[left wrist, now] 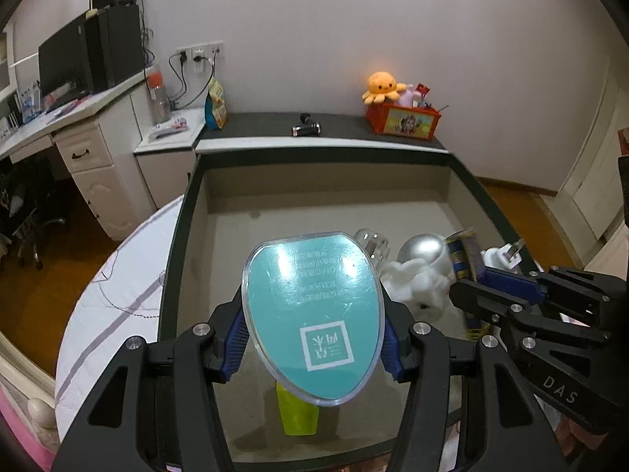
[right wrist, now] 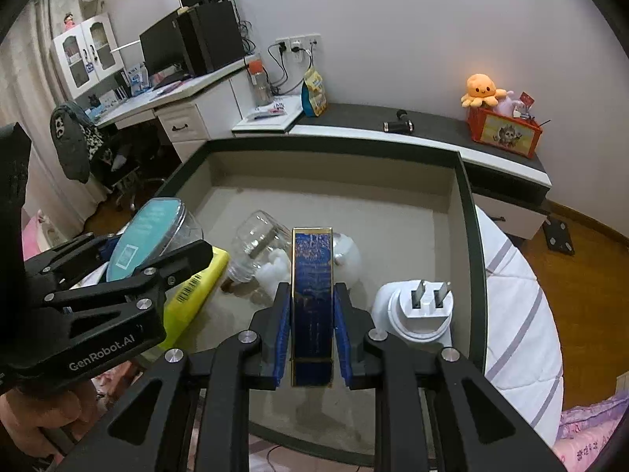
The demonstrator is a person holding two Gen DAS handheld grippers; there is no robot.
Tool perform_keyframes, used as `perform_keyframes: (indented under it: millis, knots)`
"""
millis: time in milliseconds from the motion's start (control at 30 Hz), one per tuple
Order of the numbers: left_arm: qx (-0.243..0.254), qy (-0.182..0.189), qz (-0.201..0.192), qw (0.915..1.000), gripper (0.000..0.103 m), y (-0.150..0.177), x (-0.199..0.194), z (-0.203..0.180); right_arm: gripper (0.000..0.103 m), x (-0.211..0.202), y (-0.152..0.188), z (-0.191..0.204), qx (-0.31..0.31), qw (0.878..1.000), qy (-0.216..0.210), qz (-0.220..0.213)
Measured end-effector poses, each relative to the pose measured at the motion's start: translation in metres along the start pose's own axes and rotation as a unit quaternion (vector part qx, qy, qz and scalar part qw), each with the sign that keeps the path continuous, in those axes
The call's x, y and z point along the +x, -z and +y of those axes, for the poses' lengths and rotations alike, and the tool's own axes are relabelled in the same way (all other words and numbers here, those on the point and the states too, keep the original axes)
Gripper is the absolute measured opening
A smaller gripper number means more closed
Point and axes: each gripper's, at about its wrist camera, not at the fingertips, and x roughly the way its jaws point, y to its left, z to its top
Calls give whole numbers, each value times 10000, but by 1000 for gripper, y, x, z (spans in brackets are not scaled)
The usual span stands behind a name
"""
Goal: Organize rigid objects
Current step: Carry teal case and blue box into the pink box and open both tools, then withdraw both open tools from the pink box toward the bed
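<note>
My left gripper is shut on a clear oval container with a teal label and holds it above the tray floor; it also shows in the right wrist view. My right gripper is shut on a narrow blue box with gold edges, held upright over the tray; the box shows in the left wrist view. A yellow-green box lies under the left gripper. A glass jar, a silver ball, white fluffy stuff and a white plug adapter lie in the tray.
The tray is a big beige bin with a dark rim on a white quilted bed. Behind it a dark shelf holds a black tool and an orange box with an octopus plush. A desk stands at the left.
</note>
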Motion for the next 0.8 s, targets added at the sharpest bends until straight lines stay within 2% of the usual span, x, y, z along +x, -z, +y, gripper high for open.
perform_keyframes:
  millis: [67, 133, 167, 200, 233, 267, 333, 400, 633, 800]
  knots:
    - [1, -22, 81, 10000, 57, 1, 2, 1, 22, 1, 2, -3, 63, 10000, -15, -8]
    - [51, -95, 22, 9999, 62, 3, -5, 0, 25, 1, 2, -4, 82, 10000, -15, -13]
    - [62, -120, -26, 9999, 74, 3, -9, 0, 29, 1, 3, -4, 71, 10000, 2, -8]
    - [60, -169, -91, 9998, 87, 4, -14, 0, 45, 1, 3, -5, 59, 10000, -10, -15]
    - [43, -250, -186, 9995, 89, 5, -22, 1, 59, -1, 3, -5, 62, 10000, -19, -46]
    - [26, -314, -262, 9992, 92, 5, -28, 3, 64, -3, 4, -5, 76, 9999, 49, -100]
    - [-62, -364, -389, 9986, 98, 7, -44, 10, 89, -9, 5, -5, 158, 9997, 38, -208]
    - [-149, -494, -568, 9971, 103, 10, -62, 14, 103, -17, 6, -6, 211, 9993, 93, -294]
    - [-215, -869, -978, 9912, 103, 19, -117, 17, 103, -47, 10, -5, 422, 9968, 120, -670]
    - [-272, -984, -1147, 9881, 103, 29, -146, 17, 103, -77, 20, 4, 453, 9946, 135, -927]
